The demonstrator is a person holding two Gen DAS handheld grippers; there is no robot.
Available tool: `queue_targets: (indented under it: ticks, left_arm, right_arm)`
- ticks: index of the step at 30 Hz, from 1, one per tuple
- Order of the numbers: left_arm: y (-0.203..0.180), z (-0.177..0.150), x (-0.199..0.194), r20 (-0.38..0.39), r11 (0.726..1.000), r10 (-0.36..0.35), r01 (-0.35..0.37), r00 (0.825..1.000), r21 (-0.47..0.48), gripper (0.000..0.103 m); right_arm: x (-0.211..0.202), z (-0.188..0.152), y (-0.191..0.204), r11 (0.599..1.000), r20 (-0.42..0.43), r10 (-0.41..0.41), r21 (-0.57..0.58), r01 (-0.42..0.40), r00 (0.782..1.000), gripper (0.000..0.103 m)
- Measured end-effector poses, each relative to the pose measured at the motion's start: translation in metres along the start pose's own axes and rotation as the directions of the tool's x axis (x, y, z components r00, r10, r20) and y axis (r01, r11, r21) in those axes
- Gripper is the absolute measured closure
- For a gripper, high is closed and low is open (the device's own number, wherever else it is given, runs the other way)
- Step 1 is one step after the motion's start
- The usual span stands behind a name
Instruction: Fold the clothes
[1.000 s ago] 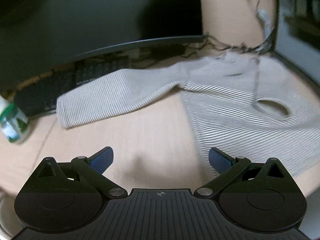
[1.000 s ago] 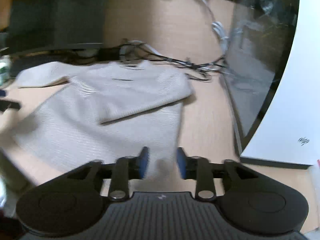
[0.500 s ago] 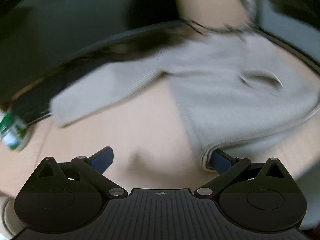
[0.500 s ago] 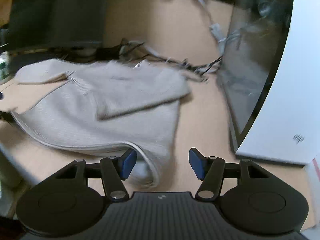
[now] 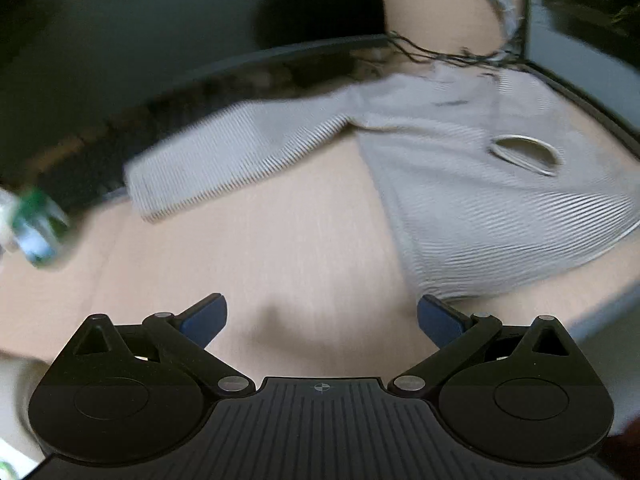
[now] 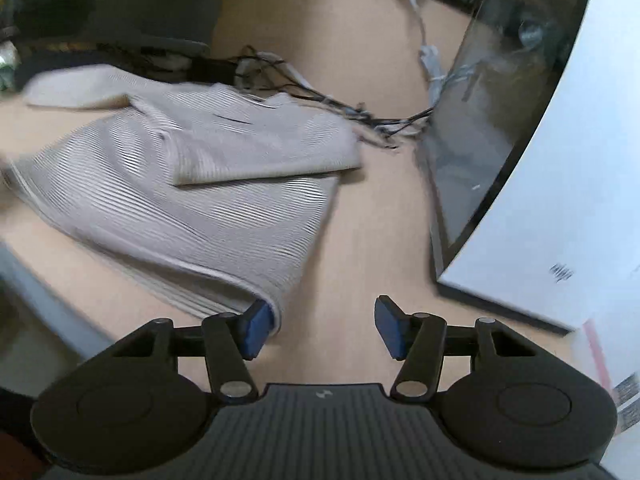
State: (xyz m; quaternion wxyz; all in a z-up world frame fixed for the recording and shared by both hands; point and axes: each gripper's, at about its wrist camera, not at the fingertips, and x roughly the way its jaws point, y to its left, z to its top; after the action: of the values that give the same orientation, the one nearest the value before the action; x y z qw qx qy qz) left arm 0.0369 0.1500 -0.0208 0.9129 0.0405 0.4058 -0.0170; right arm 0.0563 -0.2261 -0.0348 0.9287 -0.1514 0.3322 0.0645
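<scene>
A beige ribbed sweater [image 5: 480, 200] lies on the wooden desk, its hem side nearest both grippers. One sleeve [image 5: 224, 164] stretches out to the left; the other sleeve [image 6: 272, 148] is folded across the body. My left gripper [image 5: 322, 320] is open and empty, its right finger beside the sweater's near left corner. My right gripper [image 6: 320, 330] is open and empty, its left finger touching the sweater's near right corner [image 6: 276, 304].
A monitor base and keyboard [image 5: 80, 168] sit behind the left sleeve. A green-and-white bottle [image 5: 36, 228] stands at the far left. Tangled cables [image 6: 340, 104] lie behind the sweater. A white box and a dark panel [image 6: 560, 200] stand to the right.
The right gripper went from shut on the hem to open, releasing it. The sweater's lower edge has dropped back flat on the desk. The left gripper stayed open.
</scene>
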Motion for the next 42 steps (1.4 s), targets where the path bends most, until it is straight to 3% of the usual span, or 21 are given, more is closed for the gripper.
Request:
queue_targets:
  ticks: [3,6,8,10,12,14,16,18,20,22,27,29,32,35,36,37,39,42]
  left_arm:
    - [0.015,0.010,-0.007,0.048,0.983,-0.155,0.159,0.987,-0.089,0.000]
    - [0.014,0.036,-0.002,0.155,0.963,-0.219,0.239,0.963,-0.127,0.000]
    - [-0.003,0.060,0.014,0.229,0.956,-0.252,0.278,0.940,-0.089,0.000]
    - [-0.022,0.083,0.033,0.296,0.949,-0.289,0.313,0.911,-0.036,0.000]
    - [-0.044,0.098,0.056,0.326,0.947,-0.316,0.320,0.891,0.042,0.000]
    - [-0.060,0.104,0.085,0.300,0.940,-0.342,0.319,0.890,0.123,0.000]
    - [-0.064,0.100,0.109,0.227,0.930,-0.363,0.333,0.904,0.157,0.000]
    - [-0.059,0.096,0.119,0.180,0.925,-0.372,0.349,0.911,0.148,0.000]
    - [-0.047,0.094,0.119,0.167,0.913,-0.408,0.396,0.898,0.102,0.000]
    - [-0.038,0.088,0.118,0.139,0.899,-0.437,0.430,0.889,0.079,0.000]
    - [-0.019,0.082,0.120,0.128,0.868,-0.492,0.496,0.861,-0.003,0.000]
    - [-0.019,0.084,0.121,0.131,0.867,-0.493,0.498,0.860,-0.009,0.000]
    - [-0.017,0.085,0.118,0.129,0.865,-0.496,0.502,0.859,-0.016,0.000]
    - [-0.007,0.090,0.118,0.115,0.856,-0.502,0.512,0.857,-0.075,0.000]
    - [-0.002,0.094,0.119,0.109,0.860,-0.492,0.501,0.864,-0.097,0.000]
    - [0.003,0.099,0.118,0.104,0.866,-0.475,0.485,0.874,-0.118,0.000]
    - [0.015,0.108,0.116,0.097,0.876,-0.445,0.455,0.890,-0.160,0.000]
    - [0.042,0.123,0.103,0.109,0.874,-0.417,0.431,0.902,-0.222,0.000]
  right_arm:
    - [-0.017,0.004,-0.006,0.995,0.016,0.094,0.041,-0.095,0.995,0.038]
    - [-0.018,0.023,-0.006,0.987,0.061,0.107,0.116,-0.114,0.992,0.032]
    - [-0.018,0.036,-0.005,0.978,0.092,0.114,0.165,-0.128,0.989,0.021]
    - [-0.004,0.050,-0.002,0.954,0.125,0.135,0.253,-0.163,0.983,0.000]
    - [0.025,0.064,0.004,0.911,0.136,0.185,0.347,-0.221,0.973,0.000]
    - [0.060,0.075,0.010,0.873,0.080,0.219,0.429,-0.232,0.972,0.000]
    - [0.091,0.082,0.016,0.844,0.022,0.245,0.487,-0.225,0.969,0.000]
    - [0.110,0.080,0.019,0.822,-0.046,0.247,0.539,-0.184,0.968,0.000]
    - [0.106,0.077,0.025,0.817,-0.045,0.228,0.552,-0.166,0.973,0.000]
    - [0.098,0.073,0.032,0.823,-0.072,0.235,0.545,-0.159,0.969,0.000]
    - [0.084,0.077,0.063,0.901,-0.175,0.194,0.421,-0.104,0.965,0.001]
    - [0.071,0.084,0.077,0.930,-0.152,0.129,0.362,-0.067,0.980,0.020]
    - [0.051,0.100,0.107,0.979,-0.067,0.060,0.199,-0.045,0.996,0.026]
    - [0.062,0.108,0.134,0.999,-0.074,0.043,0.026,-0.041,0.996,0.040]
    - [0.069,0.109,0.142,0.999,-0.084,0.032,-0.030,-0.035,0.996,0.056]
    - [0.079,0.110,0.142,0.999,-0.102,0.033,-0.032,-0.036,0.994,0.079]
    - [0.093,0.117,0.130,0.999,-0.125,0.048,0.012,-0.047,0.991,0.099]
    - [0.081,0.141,0.081,0.989,-0.067,0.039,0.142,-0.029,0.997,0.099]
